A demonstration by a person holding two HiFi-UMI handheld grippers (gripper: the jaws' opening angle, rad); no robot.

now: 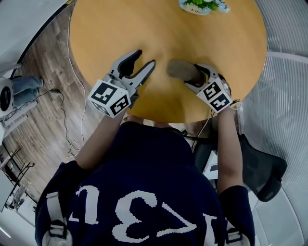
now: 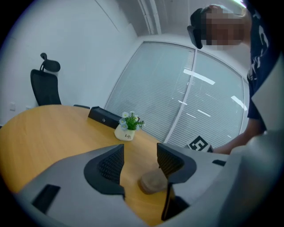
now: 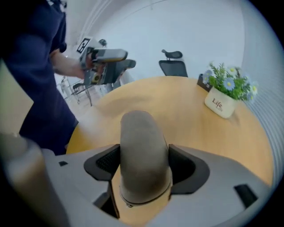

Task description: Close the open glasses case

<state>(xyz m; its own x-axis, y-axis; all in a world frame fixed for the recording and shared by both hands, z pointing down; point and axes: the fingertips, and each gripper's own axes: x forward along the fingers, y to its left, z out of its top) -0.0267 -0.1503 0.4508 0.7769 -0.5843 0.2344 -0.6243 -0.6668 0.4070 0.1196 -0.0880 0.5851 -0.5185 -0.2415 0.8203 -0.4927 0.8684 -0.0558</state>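
Two claws are working over the round tabletop (image 1: 110, 29). The glasses case (image 3: 141, 142) is lying on the wood near the person's edge. Its lid is looking shut already, with just a thin line showing round its near end.

The right claw (image 3: 144, 165) is sitting around the case, spread wide, with one side on each side of it. The pads are sitting right up against the case. I cannot tell if they are squeezing, but I am guessing they are not.

The left claw (image 2: 140, 155) is spread too and is holding nothing. It is hovering just beside the end of the case that is sticking out from the right claw, and it is not touching it. A little pot of flowers (image 1: 202, 6) is standing well away at the far side.

So the main job is looking nearly finished. What is left, I am thinking, is checking that the lid is snapped down all the way, and then lifting both claws away.
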